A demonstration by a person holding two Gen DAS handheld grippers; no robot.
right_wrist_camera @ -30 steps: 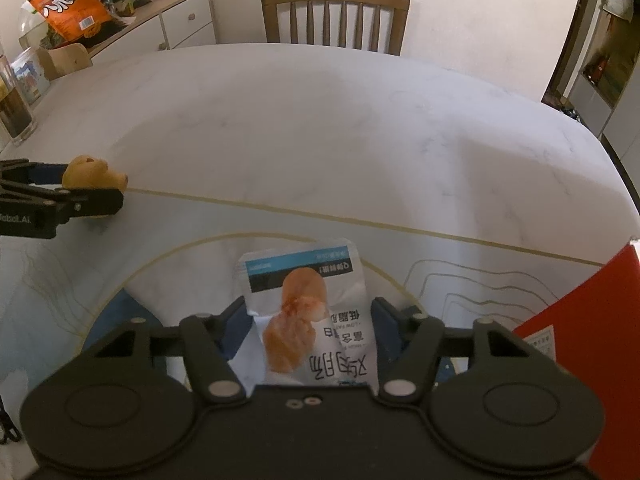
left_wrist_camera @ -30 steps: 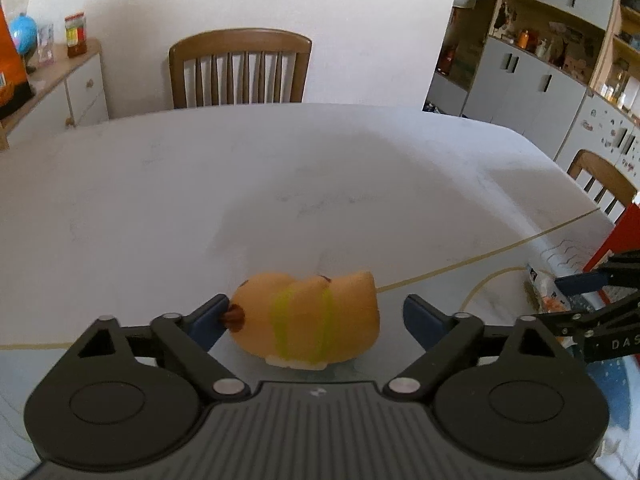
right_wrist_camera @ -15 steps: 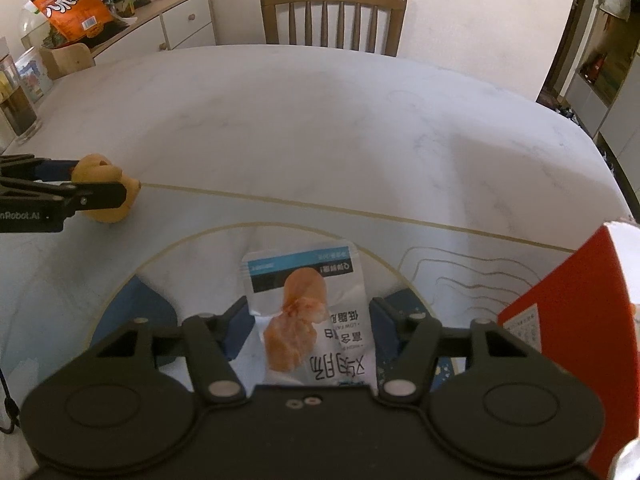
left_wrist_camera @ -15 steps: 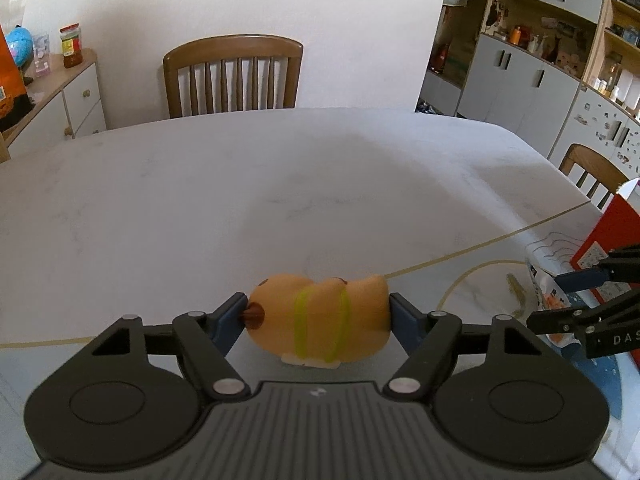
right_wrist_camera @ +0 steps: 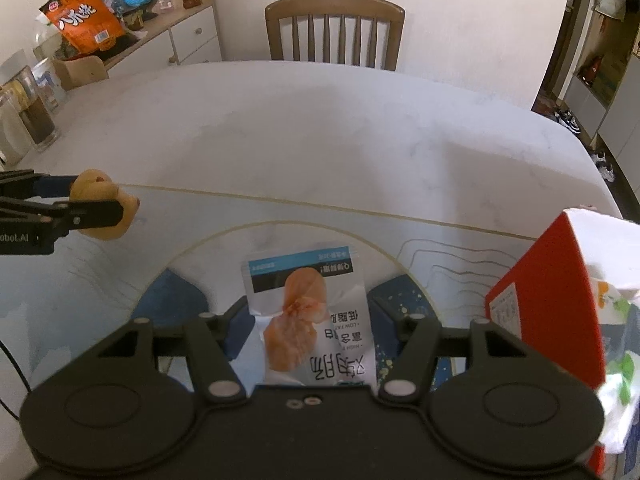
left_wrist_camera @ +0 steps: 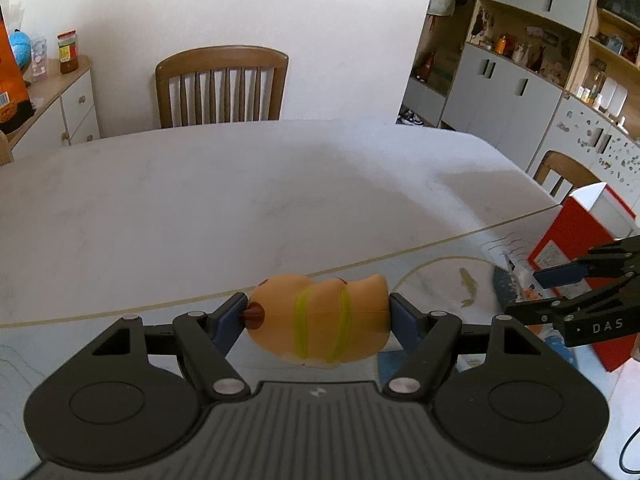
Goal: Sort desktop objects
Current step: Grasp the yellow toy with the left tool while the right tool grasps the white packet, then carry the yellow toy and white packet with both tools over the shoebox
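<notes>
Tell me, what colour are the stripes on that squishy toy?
Yellow-green, two bands around the orange toy; clearest in the left wrist view.

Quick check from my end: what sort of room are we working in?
Most likely a home dining room: a marble-look dining table with a wooden chair at its far edge, and a sideboard carrying snacks and jars.

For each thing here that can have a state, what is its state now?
Left gripper: shut on the orange toy.
Orange squishy animal toy: clamped, lifted off the table.
Right gripper: shut on the packet.
White snack packet: gripped.
Red carton box: top open.
</notes>
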